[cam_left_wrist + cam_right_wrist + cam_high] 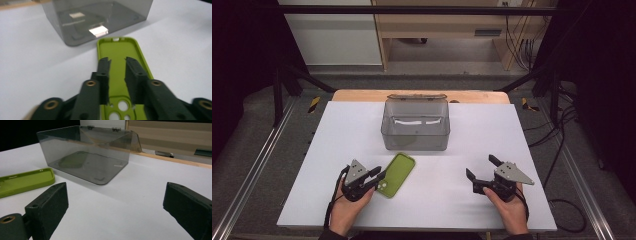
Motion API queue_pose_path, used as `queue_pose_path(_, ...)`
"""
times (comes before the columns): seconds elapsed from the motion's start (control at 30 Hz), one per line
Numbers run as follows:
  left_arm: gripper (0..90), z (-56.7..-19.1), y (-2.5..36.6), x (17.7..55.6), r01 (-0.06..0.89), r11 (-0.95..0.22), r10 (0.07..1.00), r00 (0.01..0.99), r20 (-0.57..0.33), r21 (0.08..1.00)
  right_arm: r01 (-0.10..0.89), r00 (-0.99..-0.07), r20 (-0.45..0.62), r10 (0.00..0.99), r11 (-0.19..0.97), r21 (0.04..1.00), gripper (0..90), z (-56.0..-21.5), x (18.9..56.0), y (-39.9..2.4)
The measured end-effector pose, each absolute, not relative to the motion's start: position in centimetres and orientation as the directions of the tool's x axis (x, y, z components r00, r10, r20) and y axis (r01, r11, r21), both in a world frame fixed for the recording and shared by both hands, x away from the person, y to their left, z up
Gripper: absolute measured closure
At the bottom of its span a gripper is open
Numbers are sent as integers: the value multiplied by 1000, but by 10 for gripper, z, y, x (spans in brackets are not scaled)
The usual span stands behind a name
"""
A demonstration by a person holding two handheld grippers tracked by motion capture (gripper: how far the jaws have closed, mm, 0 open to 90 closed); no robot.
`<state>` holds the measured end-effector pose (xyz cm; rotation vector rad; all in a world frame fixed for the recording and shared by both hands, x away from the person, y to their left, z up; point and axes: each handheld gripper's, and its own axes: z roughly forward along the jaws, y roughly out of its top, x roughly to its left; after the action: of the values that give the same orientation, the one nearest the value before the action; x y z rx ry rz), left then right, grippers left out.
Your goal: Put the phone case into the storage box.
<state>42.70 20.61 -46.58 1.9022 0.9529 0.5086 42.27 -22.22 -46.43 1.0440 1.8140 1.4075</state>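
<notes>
Left claw (117, 62): two black jaws with rough, foam-like pads and brass-coloured rivets at the pivots. The jaws stand narrowly apart over a lime-green phone case (120, 53), one to the left of its midline and the other by its right rim; the frames do not settle whether the pads press on the case. The case lies flat on the table, hollow side up, directly under and ahead of this claw. It is a shallow rectangular tray of smooth, matte plastic with rounded corners, a raised rim and round lens cut-outs at the end nearest the claw.

Beyond the case's far end stands a smoky, translucent plastic box (100, 22), rectangular with rounded edges and glossy walls, its hinged lid folded back.

Right claw (482, 172): jaws spread wide, nothing between them; the pads are blocky, with a grainy black surface. It rests low over the white, matte table (482, 135). From it, the case sits to the left and the box ahead.
</notes>
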Motion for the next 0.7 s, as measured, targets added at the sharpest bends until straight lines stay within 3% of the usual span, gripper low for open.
queue_pose_path(0.23,900,-466,210,427,453,-296,793,607,-48,841,210,-499,4,867,117,971,65,-462,422,-223)
queue_pose_path(0.4,900,-468,214,424,492,-314,811,584,-40,812,212,-505,-6,863,131,969,64,-464,422,-221)
queue_pose_path(0.57,900,-469,218,423,527,-294,798,594,-99,798,207,-508,-9,861,132,970,64,-463,421,-221)
queue_pose_path(0.7,900,-475,209,424,529,-340,787,612,-72,778,210,-507,-9,862,133,969,64,-463,421,-221)
